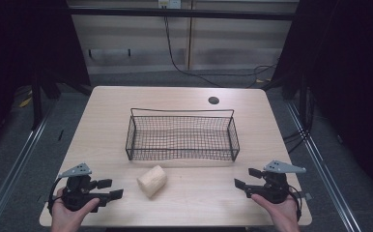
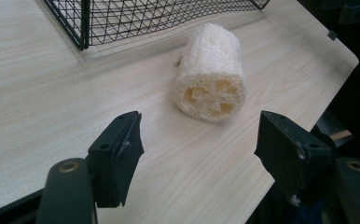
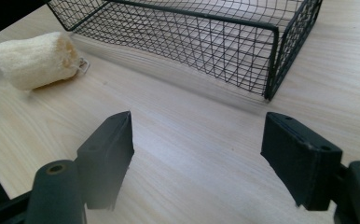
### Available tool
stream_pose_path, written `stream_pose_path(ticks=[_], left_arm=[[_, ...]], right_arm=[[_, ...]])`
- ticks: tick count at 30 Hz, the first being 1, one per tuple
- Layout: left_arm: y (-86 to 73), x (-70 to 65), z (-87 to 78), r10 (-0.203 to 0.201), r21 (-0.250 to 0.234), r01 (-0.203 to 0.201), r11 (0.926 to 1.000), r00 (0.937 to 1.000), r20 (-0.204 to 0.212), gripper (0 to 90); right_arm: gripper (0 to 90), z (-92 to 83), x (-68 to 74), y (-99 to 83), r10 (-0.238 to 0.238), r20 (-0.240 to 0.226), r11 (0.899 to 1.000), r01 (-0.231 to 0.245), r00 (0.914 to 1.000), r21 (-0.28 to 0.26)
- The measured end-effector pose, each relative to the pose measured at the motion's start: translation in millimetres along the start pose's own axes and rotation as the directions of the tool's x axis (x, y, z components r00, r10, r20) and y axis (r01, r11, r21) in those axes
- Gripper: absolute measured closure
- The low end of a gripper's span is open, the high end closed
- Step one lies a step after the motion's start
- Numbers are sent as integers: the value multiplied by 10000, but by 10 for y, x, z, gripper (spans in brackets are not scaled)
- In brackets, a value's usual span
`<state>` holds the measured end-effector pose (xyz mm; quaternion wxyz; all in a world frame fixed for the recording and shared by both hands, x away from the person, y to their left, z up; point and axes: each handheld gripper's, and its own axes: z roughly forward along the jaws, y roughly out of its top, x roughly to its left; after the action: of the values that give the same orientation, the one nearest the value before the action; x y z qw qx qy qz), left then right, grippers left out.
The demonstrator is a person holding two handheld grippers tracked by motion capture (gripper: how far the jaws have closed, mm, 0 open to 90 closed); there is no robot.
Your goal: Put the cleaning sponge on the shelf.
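Note:
A pale loofah sponge (image 1: pixel 151 181) lies on its side on the wooden table (image 1: pixel 184 99), just in front of a black wire basket (image 1: pixel 182 135). My left gripper (image 1: pixel 111 189) rests near the front left edge, open, pointing right toward the loofah (image 2: pixel 210 72), a short way from it. My right gripper (image 1: pixel 247 180) sits near the front right edge, open, jaws pointing left. In the right gripper view the basket (image 3: pixel 243 42) stands ahead and the loofah (image 3: pixel 36 58) lies at far left. Nothing is between either pair of jaws.
A round cable hole (image 1: pixel 213 100) sits at the table's back right. Beyond the table are a wall panel and trailing cables (image 1: pixel 184 67). Metal rails run along the floor on both sides.

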<state>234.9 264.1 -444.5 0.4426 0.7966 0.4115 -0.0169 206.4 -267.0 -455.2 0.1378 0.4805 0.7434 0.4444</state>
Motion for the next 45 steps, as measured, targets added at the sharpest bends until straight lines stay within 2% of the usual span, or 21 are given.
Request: stream_pose_path(ticks=[7, 10, 12, 13, 14, 15, 16, 17, 19, 24, 25, 28, 30, 32, 34, 37, 40, 44, 45], left_arm=[[-4, -17, 3, 113, 132, -117, 9998, 9994, 328, 301], [19, -47, 19, 361, 367, -370, 9986, 9990, 257, 318], [27, -57, 23, 365, 443, -377, 9983, 9989, 289, 317], [58, -79, 30, 526, 621, -549, 9966, 9979, 373, 315], [58, -79, 30, 526, 621, -549, 9966, 9979, 373, 312], [96, -108, 38, 685, 909, -712, 9933, 9971, 321, 302], [96, -108, 38, 685, 909, -712, 9933, 9971, 321, 290], [129, -146, 45, 839, 1196, -877, 9889, 9958, 368, 281], [152, -181, 49, 1032, 1350, -1093, 9848, 9933, 513, 282], [213, -205, 61, 1156, 1575, -1212, 9801, 9923, 442, 274], [254, -218, 66, 1305, 1709, -1341, 9761, 9909, 321, 264], [317, -234, 89, 1371, 1876, -1419, 9719, 9898, 384, 260], [401, -275, 114, 1404, 1830, -1393, 9732, 9901, 69, 282], [433, -285, 124, 1360, 1931, -1363, 9717, 9906, 145, 317], [524, -319, 155, 1514, 2098, -1515, 9659, 9883, 165, 315], [604, -345, 188, 1597, 2148, -1606, 9634, 9869, 215, 310], [733, -387, 257, 1692, 2330, -1724, 9571, 9850, 339, 292], [790, -399, 306, 1724, 2450, -1798, 9527, 9837, 514, 288], [813, -403, 322, 1818, 2554, -1916, 9476, 9814, 619, 288]], right_arm=[[282, -21, 9, 5, 212, -180, 9995, -208, 9996, 253], [281, -22, 15, 8, 218, -198, 9994, -213, 9996, 257], [280, -22, 14, 9, 260, -235, 9993, -253, 9994, 288], [270, -18, 10, 8, 317, -223, 9990, -309, 9993, 322], [270, -18, 10, 8, 317, -223, 9990, -309, 9993, 322], [265, -17, 9, 7, 328, -218, 9990, -321, 9992, 312], [262, -15, 8, 6, 310, -218, 9991, -303, 9993, 305], [257, -13, 13, 8, 244, -201, 9992, -238, 9995, 316], [255, -10, 26, 10, 177, -242, 9992, -168, 9996, 374], [222, 10, 29, 8, 230, -345, 9987, -214, 9991, 464], [218, 12, 30, 8, 254, -370, 9986, -236, 9990, 473], [213, 19, 27, 6, 264, -369, 9983, -245, 9990, 520], [212, 29, 26, 6, 253, -406, 9981, -229, 9989, 572], [212, 31, 30, 6, 266, -399, 9979, -242, 9988, 607], [212, 47, 36, 9, 206, -417, 9973, -176, 9989, 707], [211, 60, 38, 10, 215, -506, 9965, -173, 9985, 815], [210, 60, 37, 8, 191, -547, 9968, -148, 9983, 782], [220, 57, 35, 4, 224, -606, 9967, -176, 9979, 797], [221, 58, 36, 2, 221, -611, 9967, -172, 9979, 798]])
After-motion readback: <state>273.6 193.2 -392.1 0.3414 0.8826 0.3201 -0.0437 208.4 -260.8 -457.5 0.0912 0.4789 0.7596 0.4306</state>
